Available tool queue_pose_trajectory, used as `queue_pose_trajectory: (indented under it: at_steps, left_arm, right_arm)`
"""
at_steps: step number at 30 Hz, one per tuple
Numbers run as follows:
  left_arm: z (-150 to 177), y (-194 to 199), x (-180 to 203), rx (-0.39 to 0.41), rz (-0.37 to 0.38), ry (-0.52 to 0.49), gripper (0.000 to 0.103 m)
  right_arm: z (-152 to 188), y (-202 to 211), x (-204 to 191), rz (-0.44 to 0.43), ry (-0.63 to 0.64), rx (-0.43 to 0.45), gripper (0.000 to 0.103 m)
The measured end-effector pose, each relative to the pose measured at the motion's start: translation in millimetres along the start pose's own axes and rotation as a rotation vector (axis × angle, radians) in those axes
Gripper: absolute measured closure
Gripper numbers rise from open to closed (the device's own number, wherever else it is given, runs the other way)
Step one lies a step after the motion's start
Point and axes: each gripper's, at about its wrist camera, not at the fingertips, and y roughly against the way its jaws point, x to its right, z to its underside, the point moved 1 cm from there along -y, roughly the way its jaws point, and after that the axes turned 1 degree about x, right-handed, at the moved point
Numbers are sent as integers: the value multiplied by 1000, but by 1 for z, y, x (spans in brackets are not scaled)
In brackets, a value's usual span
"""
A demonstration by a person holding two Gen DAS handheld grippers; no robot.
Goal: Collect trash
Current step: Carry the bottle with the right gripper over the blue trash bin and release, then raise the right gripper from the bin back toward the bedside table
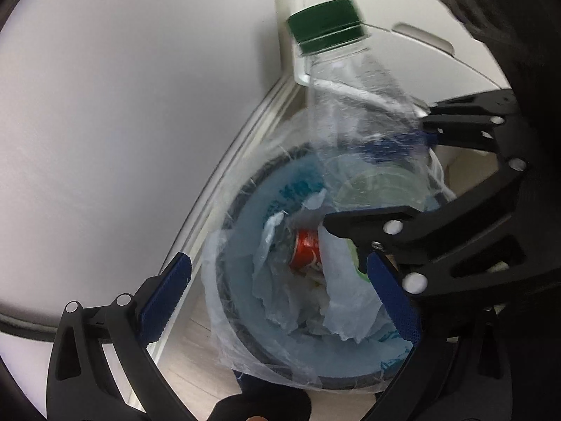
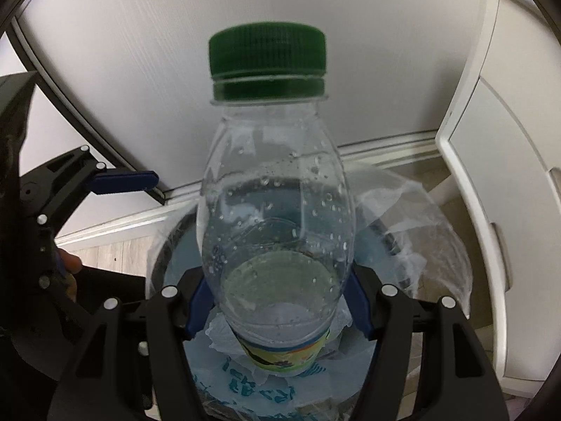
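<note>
While the right gripper (image 2: 277, 301) clamps a clear bottle (image 2: 277, 210) with a green cap (image 2: 267, 59) above the lined bin (image 1: 245, 319), the left gripper (image 1: 280, 301) hangs beside it, jaws apart and empty. Inside the bin lie a red can (image 1: 308, 252) and crumpled plastic bags (image 1: 336, 291). A white cabinet (image 2: 508, 175) stands near the bin and a pale wall (image 1: 122, 105) rises behind it.

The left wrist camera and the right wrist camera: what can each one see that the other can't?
Only the left wrist view shows the red can lying down in the bin's crumpled bags. Only the right wrist view shows the bottle's colourful label and the white cabinet. Both show the clear bottle with its green cap, held by the right tool, over the bag-lined bin.
</note>
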Motion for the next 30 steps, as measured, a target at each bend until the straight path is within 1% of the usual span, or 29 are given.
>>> queue_pose_trajectory:
  at_steps: [7, 14, 16, 20, 24, 25, 26, 27, 28, 30]
  left_arm:
    - [2, -13, 19, -54, 37, -53, 6]
    - [-1, -30, 29, -98, 45, -77, 6]
    - [-2, -34, 34, -108, 45, -92, 6]
    - [-3, -28, 35, -110, 52, -106, 6]
    - [-6, -26, 33, -112, 49, -104, 6]
    - [-6, -26, 33, -111, 49, -103, 6]
    - [-3, -32, 32, -108, 49, -102, 6]
    - [-3, -30, 33, -107, 49, -103, 6]
    - [-1, -31, 33, -106, 47, -103, 6]
    - [1, -27, 32, -111, 45, -98, 6]
  right_arm:
    - [3, -27, 1, -3, 16, -64, 42]
    - [8, -49, 3, -8, -3, -115, 42]
    - [9, -54, 3, -17, -5, -125, 42]
    - [8, -59, -3, -20, 5, -129, 42]
    - [5, -56, -4, -20, 5, -115, 42]
    - [6, -51, -4, -15, 5, -104, 39]
    - [5, -46, -4, -8, 3, -82, 34]
    - [8, -38, 0, -10, 2, -70, 21]
    - [7, -33, 0, -14, 0, -58, 14]
    - [5, -24, -1, -6, 5, -44, 14]
